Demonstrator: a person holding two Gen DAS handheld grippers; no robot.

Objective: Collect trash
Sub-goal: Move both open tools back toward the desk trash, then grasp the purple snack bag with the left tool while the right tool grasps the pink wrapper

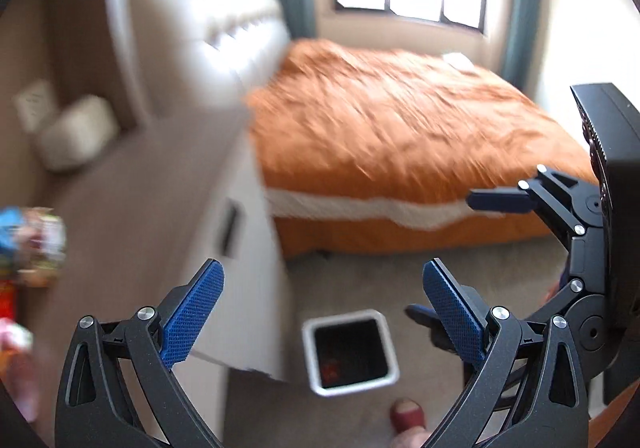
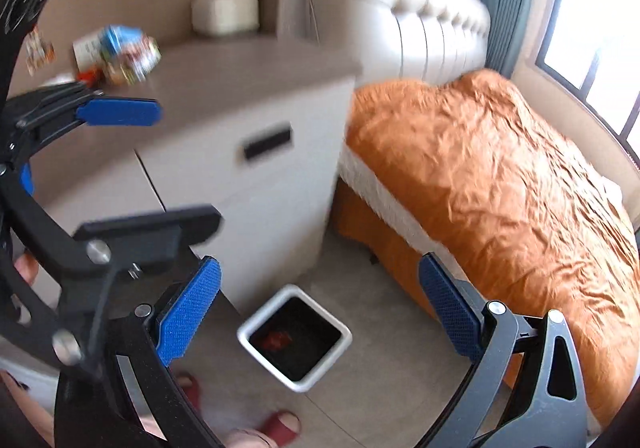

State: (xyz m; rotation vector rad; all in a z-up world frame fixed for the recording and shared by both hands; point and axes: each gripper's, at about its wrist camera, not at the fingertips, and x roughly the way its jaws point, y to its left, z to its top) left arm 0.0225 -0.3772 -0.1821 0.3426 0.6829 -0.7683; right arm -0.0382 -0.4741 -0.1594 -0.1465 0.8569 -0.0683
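Note:
A small square white bin (image 1: pixel 394 364) with a black liner stands on the floor by the cabinet, with something red inside; it also shows in the right wrist view (image 2: pixel 256 348). Colourful wrappers (image 2: pixel 124 57) lie on the cabinet top at the left, blurred in the left wrist view (image 1: pixel 34 244). My left gripper (image 1: pixel 322 312) is open and empty, above the bin. My right gripper (image 2: pixel 320 308) is open and empty, also above the bin. The right gripper (image 1: pixel 452 252) shows at the right of the left wrist view; the left gripper (image 2: pixel 156 167) shows at the left of the right wrist view.
A white cabinet (image 2: pixel 256 183) with a brown top stands beside a bed with an orange cover (image 2: pixel 500 175). A cream box (image 2: pixel 224 11) sits at the back of the cabinet top. Red slippers (image 2: pixel 280 426) are on the floor below me.

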